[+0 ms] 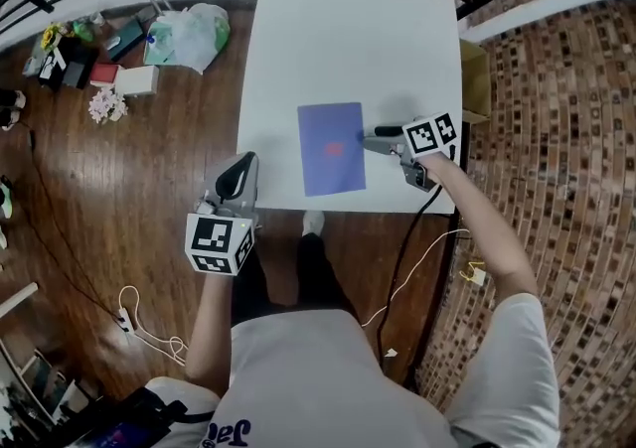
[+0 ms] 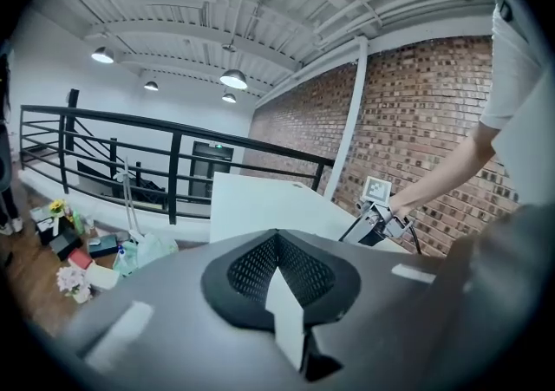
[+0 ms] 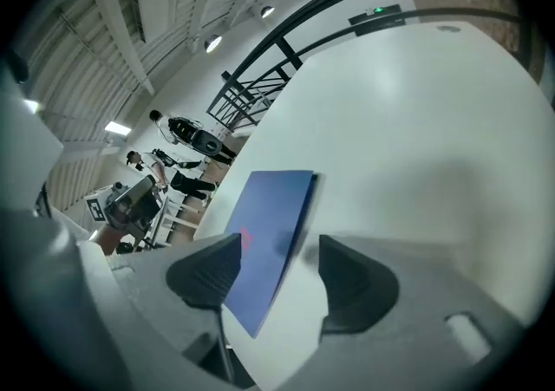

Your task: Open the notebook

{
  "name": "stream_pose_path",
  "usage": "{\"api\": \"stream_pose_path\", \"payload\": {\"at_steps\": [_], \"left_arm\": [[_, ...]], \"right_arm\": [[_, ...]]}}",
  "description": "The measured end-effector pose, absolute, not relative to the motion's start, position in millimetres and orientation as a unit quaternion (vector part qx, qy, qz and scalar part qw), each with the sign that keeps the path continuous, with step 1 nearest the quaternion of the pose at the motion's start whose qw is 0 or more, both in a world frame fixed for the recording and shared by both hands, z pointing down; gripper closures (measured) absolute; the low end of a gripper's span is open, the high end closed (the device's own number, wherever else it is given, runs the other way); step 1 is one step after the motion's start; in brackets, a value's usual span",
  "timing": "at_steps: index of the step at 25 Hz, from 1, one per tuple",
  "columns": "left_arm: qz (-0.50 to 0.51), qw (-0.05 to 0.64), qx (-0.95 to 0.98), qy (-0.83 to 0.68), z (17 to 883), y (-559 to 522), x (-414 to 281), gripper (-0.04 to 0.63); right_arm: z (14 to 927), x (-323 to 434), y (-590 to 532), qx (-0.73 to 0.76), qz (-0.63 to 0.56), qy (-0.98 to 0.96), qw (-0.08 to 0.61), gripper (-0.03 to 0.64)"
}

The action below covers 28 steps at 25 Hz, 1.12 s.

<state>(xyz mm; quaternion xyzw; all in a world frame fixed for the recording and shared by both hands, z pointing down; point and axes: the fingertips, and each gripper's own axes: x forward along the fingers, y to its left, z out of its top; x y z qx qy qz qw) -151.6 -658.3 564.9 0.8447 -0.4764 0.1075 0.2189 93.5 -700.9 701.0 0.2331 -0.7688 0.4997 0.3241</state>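
Holding its jaws apart, the right gripper (image 3: 277, 252) straddles the right edge of the closed blue notebook (image 3: 270, 207), which lies flat on the white table (image 1: 338, 29). It had best pinch only the cover. The left gripper (image 1: 238, 174), jaws together on nothing, hovers off the table's near-left corner.

notebook (image 1: 331, 148) on table (image 1: 338, 29) — near edge, right hand-held gripper (image 1: 376, 136) beside it

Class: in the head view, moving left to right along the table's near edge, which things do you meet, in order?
left gripper → notebook → right gripper
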Motion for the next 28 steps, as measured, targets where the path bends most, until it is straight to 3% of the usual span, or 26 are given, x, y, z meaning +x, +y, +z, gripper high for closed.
{"api": "stream_pose_path", "payload": {"at_steps": [15, 23, 28], "left_arm": [[0.126, 0.218, 0.845, -0.472, 573, -657, -141, 0.578], [0.118, 0.219, 0.839, -0.484, 572, -652, -158, 0.578], [0.113, 0.224, 0.829, -0.499, 573, -649, -177, 0.578]], "right_arm": [[706, 75, -681, 0.206, 0.519, -0.779, 0.287, 0.374], [642, 15, -687, 0.157, 0.510, -0.817, 0.218, 0.523], [604, -52, -673, 0.084, 0.509, -0.836, 0.185, 0.551]]}}
